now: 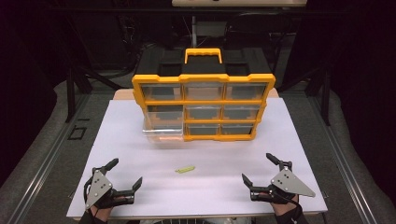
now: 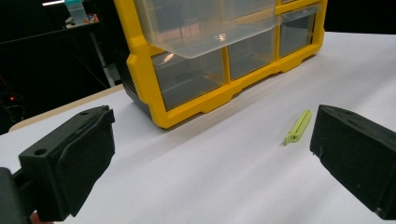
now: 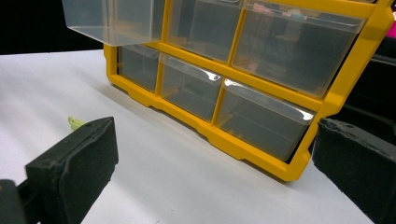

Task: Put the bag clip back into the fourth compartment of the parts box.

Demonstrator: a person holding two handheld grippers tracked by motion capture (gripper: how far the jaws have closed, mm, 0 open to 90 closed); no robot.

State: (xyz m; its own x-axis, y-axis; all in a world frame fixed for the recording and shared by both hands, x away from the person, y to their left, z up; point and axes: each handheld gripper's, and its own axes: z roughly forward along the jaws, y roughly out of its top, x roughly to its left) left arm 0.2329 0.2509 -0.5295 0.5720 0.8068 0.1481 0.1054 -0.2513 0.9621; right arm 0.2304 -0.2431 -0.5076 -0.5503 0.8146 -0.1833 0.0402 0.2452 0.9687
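Both grippers' fingers wide apart, empty — green clip [image 1: 185,169] between them on white table [image 1: 140,140]

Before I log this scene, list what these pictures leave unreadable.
- Small yellow-green plastic clip: right gripper view, mostly hidden behind a black jaw.
- Pulled-out clear plastic drawer of the yellow nine-drawer organiser: left gripper view, cut off by the top edge.
- Clip's shape: high view, too small.

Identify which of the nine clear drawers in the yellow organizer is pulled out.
The left drawer of the middle row of the yellow plastic organizer: it juts forward over the white table, while the other eight sit flush.
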